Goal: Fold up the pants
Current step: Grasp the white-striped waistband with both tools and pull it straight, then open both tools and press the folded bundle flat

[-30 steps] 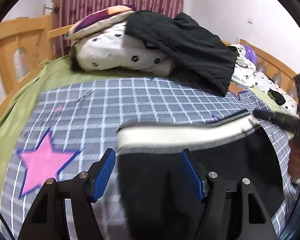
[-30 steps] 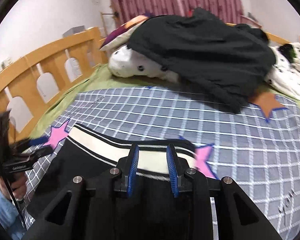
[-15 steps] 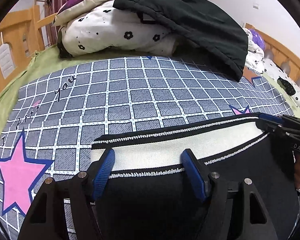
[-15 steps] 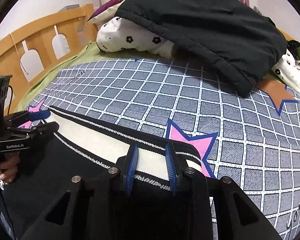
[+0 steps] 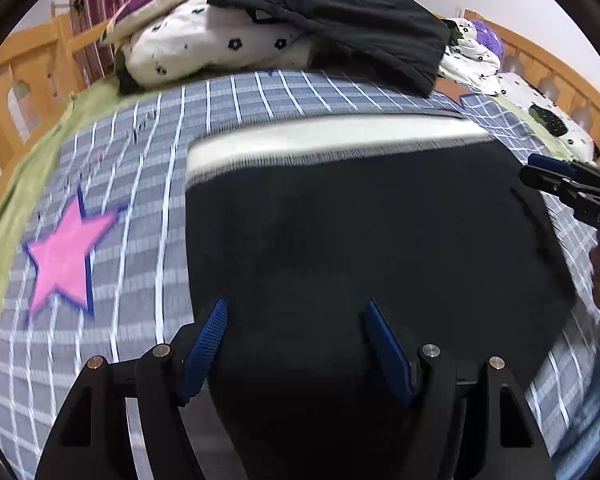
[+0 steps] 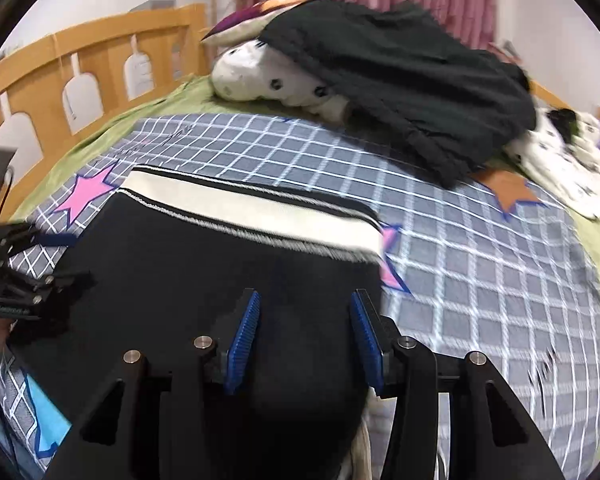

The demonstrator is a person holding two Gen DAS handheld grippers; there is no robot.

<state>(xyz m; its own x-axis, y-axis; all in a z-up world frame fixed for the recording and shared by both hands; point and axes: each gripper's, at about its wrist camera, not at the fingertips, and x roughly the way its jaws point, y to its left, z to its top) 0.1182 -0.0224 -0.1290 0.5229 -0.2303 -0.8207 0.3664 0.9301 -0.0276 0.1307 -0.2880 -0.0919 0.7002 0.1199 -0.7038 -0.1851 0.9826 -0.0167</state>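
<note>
Your black knit pants with the cream waistband [image 5: 340,208] lie flat on the grey checked bedsheet [image 5: 148,184]. Your left gripper [image 5: 294,314] stands spread; your right gripper [image 6: 305,306], just opening, grips nothing.

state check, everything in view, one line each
left gripper: open, nothing pinched
right gripper: just opened, pants below its fingers, not clamped
pants: lying flat on the bedsheet, white waistband on the far side
black jacket: draped over the bedding pile
</note>
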